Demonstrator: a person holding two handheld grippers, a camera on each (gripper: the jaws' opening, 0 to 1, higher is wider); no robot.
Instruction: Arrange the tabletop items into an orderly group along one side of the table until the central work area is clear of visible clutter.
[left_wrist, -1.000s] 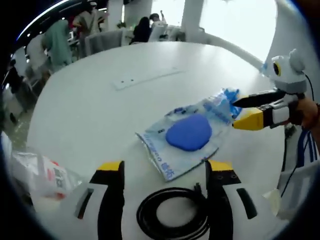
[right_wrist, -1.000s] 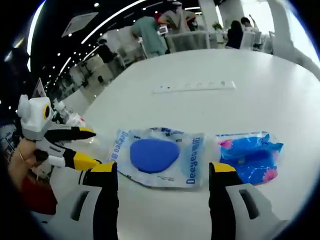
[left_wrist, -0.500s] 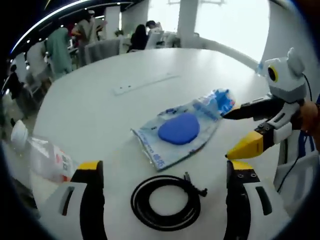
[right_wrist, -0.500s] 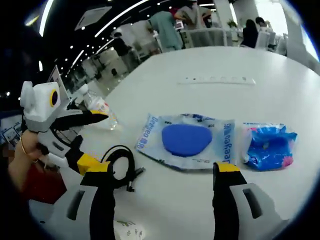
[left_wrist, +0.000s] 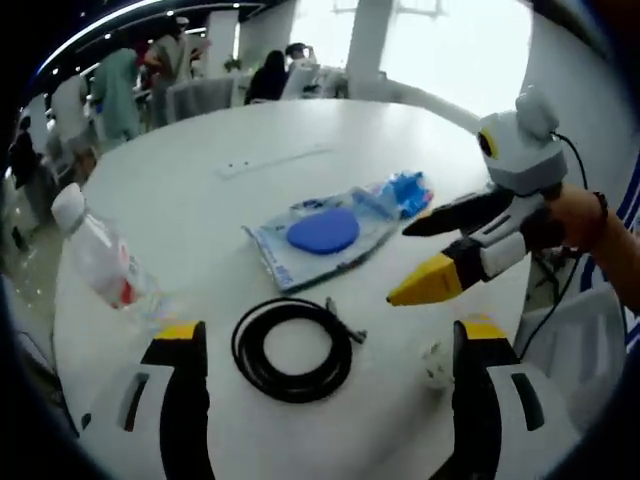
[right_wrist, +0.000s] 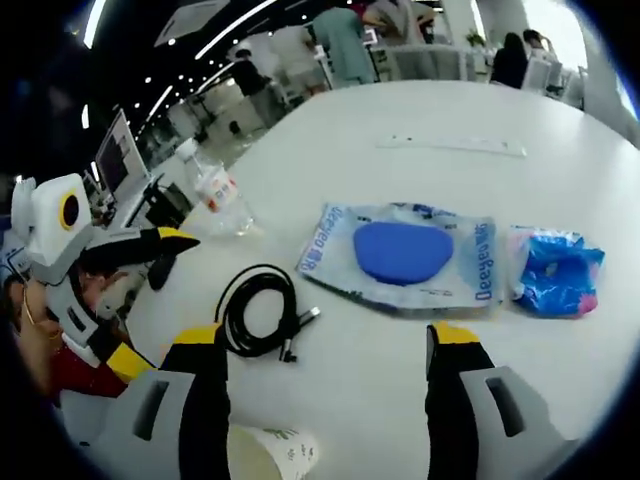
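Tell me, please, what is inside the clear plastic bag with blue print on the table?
Inside the clear plastic bag lies one blue rounded pad, seen through the film. What the pad is exactly cannot be told, and whatever lies under it is covered.

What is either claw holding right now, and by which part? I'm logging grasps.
Nothing is held. The left claw and right claw are both open and empty above the table.

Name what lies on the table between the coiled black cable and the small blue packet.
The clear pouch with the blue pad lies between the coiled black cable and the small blue packet, seen in the right gripper view.
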